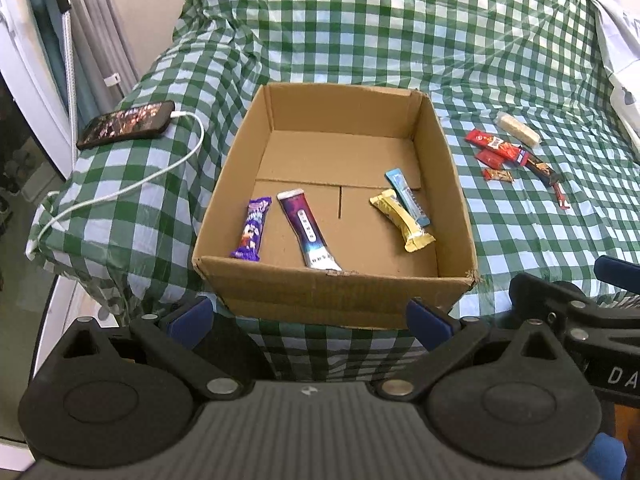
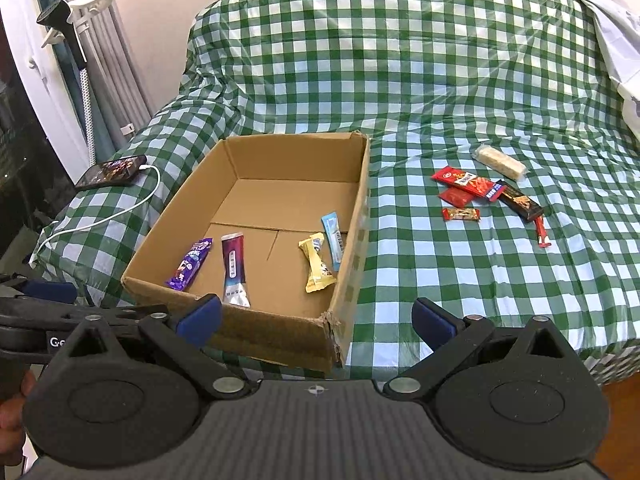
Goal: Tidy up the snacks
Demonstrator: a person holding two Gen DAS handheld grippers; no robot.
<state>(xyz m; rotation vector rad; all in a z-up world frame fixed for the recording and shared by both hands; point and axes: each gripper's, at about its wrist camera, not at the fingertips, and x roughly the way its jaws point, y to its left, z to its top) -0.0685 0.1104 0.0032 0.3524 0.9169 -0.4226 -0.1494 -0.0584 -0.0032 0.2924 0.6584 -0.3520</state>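
Snacks (image 2: 490, 194) lay loose on the bed (image 2: 440, 80), right of the box (image 2: 256, 336) holding four others. Both tools, left (image 1: 308, 318) and right (image 2: 316, 318), hung open and empty. Best next: right tool takes one edge wrapper singly, then lifts clear.

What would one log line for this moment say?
left gripper open, empty | right gripper open, empty | box: four snacks | loose snacks right of box
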